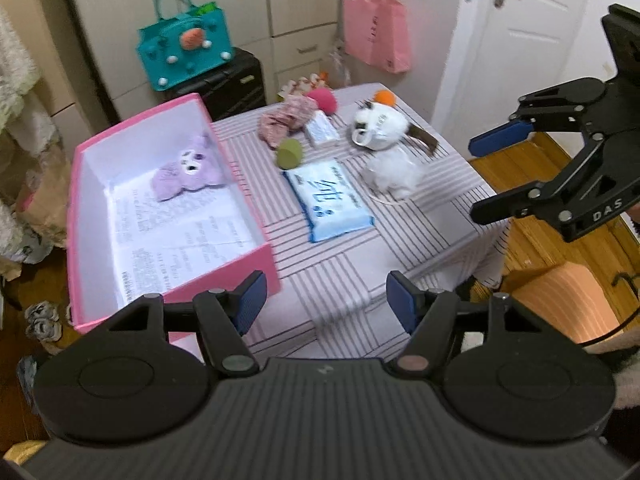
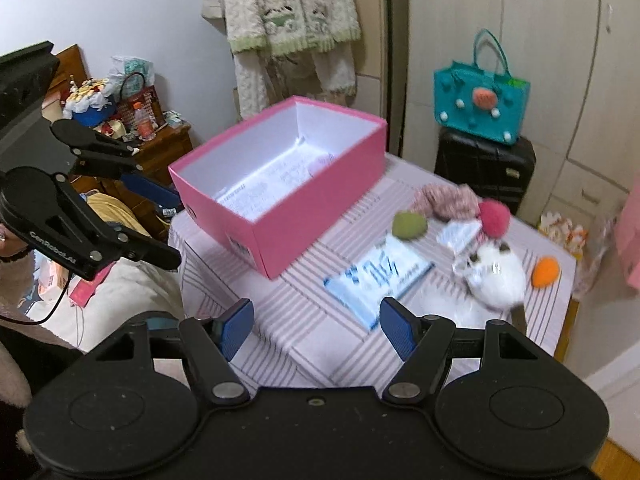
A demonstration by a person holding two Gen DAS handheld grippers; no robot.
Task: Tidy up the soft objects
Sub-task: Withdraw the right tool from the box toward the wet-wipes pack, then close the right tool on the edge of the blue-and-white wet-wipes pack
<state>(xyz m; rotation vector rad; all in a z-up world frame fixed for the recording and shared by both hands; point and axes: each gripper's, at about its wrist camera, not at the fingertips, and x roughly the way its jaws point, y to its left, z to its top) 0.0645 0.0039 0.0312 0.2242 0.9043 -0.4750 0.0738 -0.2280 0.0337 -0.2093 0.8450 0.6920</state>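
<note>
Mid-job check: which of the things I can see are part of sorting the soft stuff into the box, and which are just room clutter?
Job items: pink box; purple plush already in it; white plush; tissue pack; small tissue pack; green sponge; red sponge; orange sponge; pink scrunchie.

Clutter: teal bag; black suitcase; pink shopping bag; hanging fleece jacket.

A small table covered in a striped cloth [image 1: 352, 280] fills the space ahead of both pairs of jaws. Left of the left jaws sits an open pink box [image 1: 176, 276]. Straight beyond those jaws lies a blue-and-white tissue pack [image 1: 332, 200], with a green sponge ball [image 1: 290, 153] just past it. Farther off are a pink crumpled cloth [image 1: 280, 120], a small tissue packet [image 1: 322, 130], a red pompom [image 1: 324, 100], a white plush toy [image 1: 384, 140] and an orange ball [image 1: 385, 97].
</note>
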